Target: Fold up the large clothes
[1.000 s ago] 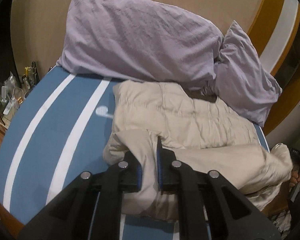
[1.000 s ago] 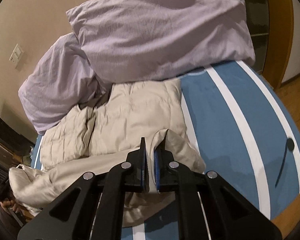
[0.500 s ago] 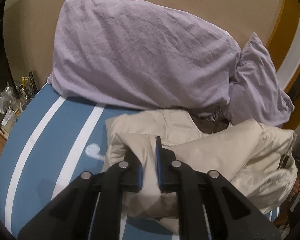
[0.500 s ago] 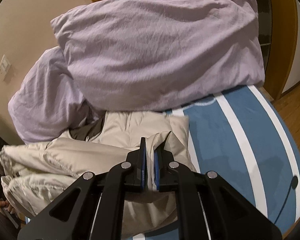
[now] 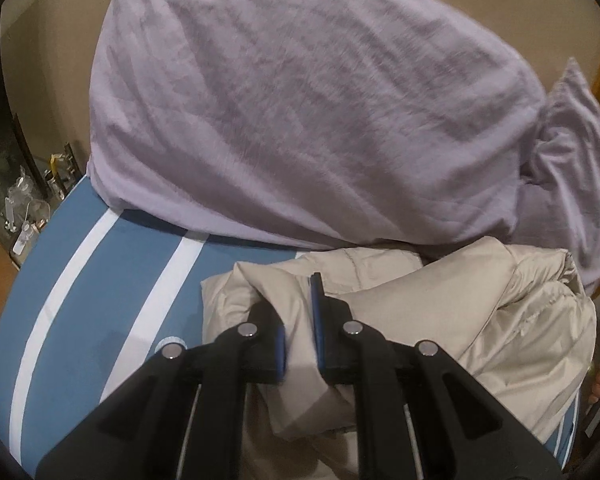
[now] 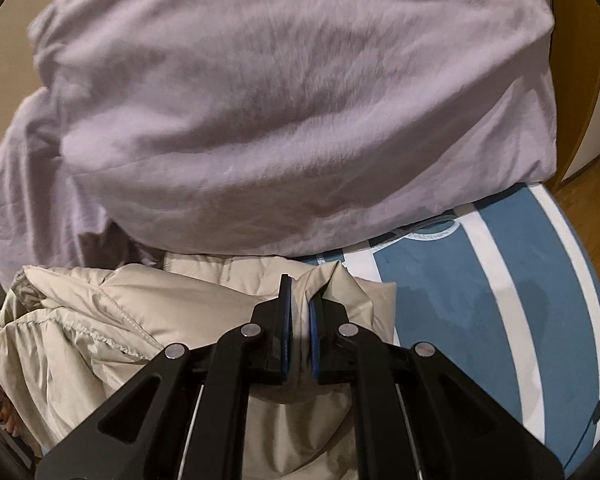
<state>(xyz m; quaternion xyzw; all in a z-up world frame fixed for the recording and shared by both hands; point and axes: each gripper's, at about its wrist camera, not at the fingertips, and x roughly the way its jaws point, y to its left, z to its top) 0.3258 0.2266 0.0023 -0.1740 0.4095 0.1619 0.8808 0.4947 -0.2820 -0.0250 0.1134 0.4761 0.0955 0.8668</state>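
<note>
A beige quilted jacket [image 5: 440, 312] lies on the blue bed cover with white stripes [image 5: 112, 292], folded over on itself, its far edge close to the lilac pillows. My left gripper [image 5: 300, 312] is shut on a fold of the jacket at its left corner. My right gripper [image 6: 300, 308] is shut on a fold of the jacket [image 6: 148, 320] at its right corner. Both hold the lifted edge over the lower layer.
A big lilac pillow [image 5: 300, 112] fills the head of the bed, with a second lilac pillow [image 5: 572, 168] beside it. Glass items [image 5: 24, 208] stand on a side table at left. The blue cover [image 6: 480, 300] lies bare at right, with wood floor [image 6: 592, 196] beyond.
Both grippers have carried the jacket's near edge forward towards the pillows, folding it over the rest. The pillows now loom much closer and less of the flat jacket shows.
</note>
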